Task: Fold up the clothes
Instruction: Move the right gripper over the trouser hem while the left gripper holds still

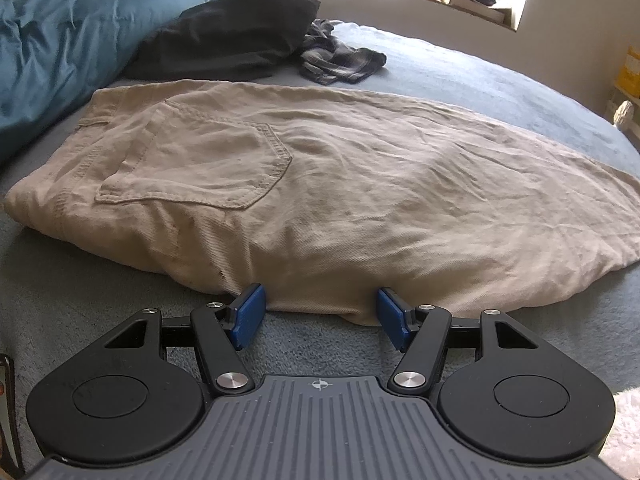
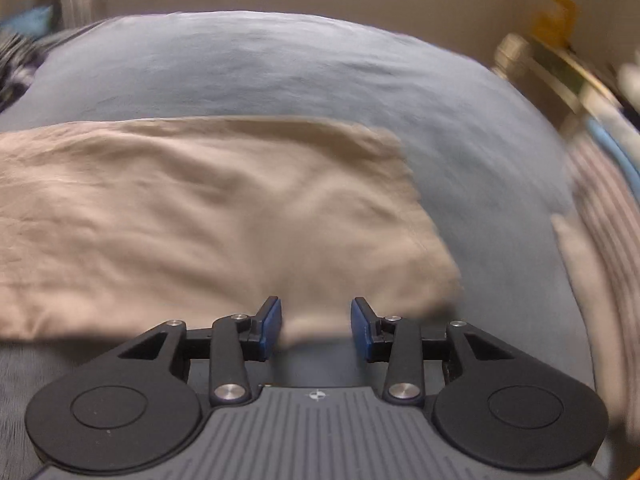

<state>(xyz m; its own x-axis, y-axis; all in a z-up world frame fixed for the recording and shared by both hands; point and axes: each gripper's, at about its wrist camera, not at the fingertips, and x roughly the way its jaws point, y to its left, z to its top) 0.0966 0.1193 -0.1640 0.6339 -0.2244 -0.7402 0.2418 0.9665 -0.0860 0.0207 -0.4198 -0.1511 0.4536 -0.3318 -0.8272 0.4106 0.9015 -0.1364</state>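
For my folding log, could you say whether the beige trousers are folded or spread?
Folded lengthwise: beige trousers lie flat, only one back pocket showing.

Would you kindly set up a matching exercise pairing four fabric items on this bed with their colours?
Items:
1. flat-lying cotton trousers with a back pocket
2. crumpled quilt
3. soft pillow
4. small bunched plaid garment

Colours:
A. teal
B. dark checked grey
C. beige
D. black

Pairs: 1-C, 2-A, 3-D, 4-B
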